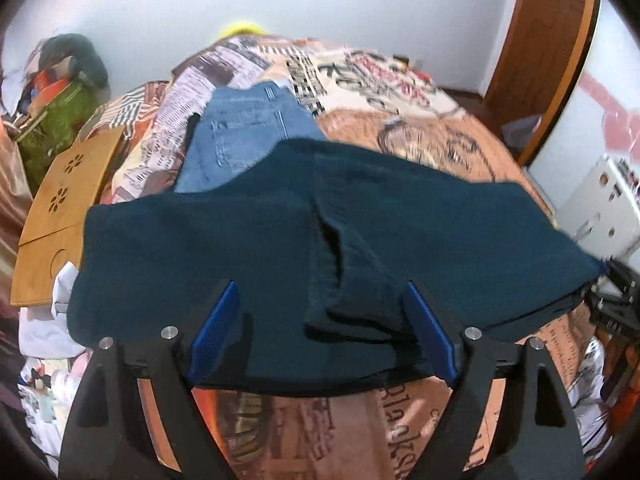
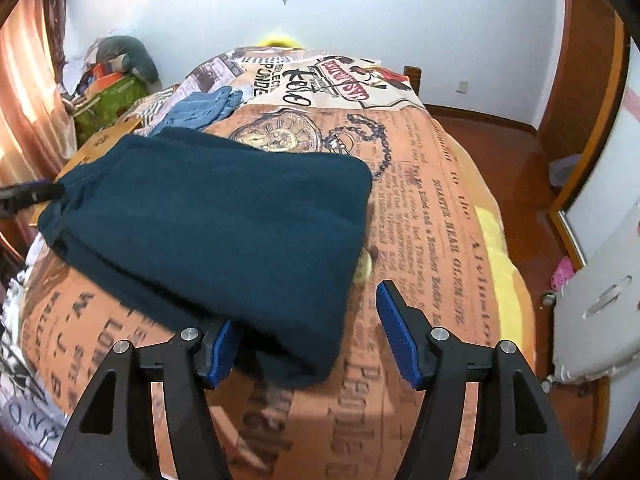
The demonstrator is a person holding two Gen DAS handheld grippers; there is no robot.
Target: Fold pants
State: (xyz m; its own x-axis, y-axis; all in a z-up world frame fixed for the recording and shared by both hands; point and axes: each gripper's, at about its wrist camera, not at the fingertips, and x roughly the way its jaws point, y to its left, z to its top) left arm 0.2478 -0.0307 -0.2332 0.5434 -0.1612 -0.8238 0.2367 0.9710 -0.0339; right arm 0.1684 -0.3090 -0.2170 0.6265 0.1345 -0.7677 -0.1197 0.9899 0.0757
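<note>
Dark teal pants lie folded into a thick flat rectangle on the bed; they also show in the right wrist view. My left gripper is open, its blue pads on either side of the pants' near edge, holding nothing. My right gripper is open at the near corner of the pants, its left pad touching the cloth edge. The right gripper shows at the right edge of the left wrist view. The left gripper's tip shows at the far left of the right wrist view.
Folded light blue jeans lie behind the teal pants; they also show in the right wrist view. The patterned orange bedspread covers the bed. A wooden lap tray sits at the left. A white board leans on the right.
</note>
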